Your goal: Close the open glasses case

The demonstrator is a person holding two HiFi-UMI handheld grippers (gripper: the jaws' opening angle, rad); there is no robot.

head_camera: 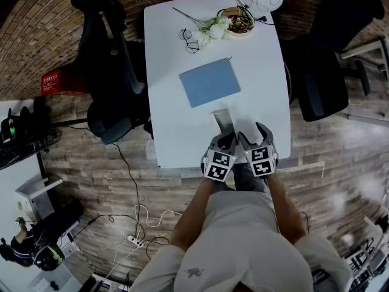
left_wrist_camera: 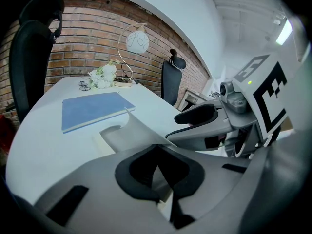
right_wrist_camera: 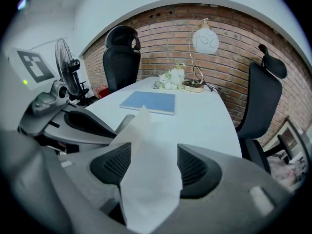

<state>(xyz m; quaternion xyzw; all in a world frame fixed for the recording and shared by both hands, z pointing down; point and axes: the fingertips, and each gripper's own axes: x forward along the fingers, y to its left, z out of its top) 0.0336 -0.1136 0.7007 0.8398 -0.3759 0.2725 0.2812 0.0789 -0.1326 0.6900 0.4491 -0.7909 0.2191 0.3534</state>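
left claw (head_camera: 223, 142): own view (left_wrist_camera: 156, 152) shows black pads all but together, thin pale sliver pinched between; reads as clamped on the glasses case (head_camera: 223, 118) edge.
right claw (head_camera: 248, 140): own view (right_wrist_camera: 148, 165) shows pads closed on a white flap of the case (right_wrist_camera: 142, 130), which stands up between them.
case location: near edge of white worktop (head_camera: 173, 132), just in front of the person, both claws on its near end.
head view only: claws side by side, marker cubes up; blue notebook (head_camera: 210, 82) mid-worktop; glasses (head_camera: 188, 39) and flowers (head_camera: 213, 28) at the far end.
left gripper view only: case's curved open wall (left_wrist_camera: 117, 133) beyond the pads, short of the notebook (left_wrist_camera: 90, 110).
right gripper view only: fan (right_wrist_camera: 66, 67) at left; lamp (right_wrist_camera: 204, 40) against brick.
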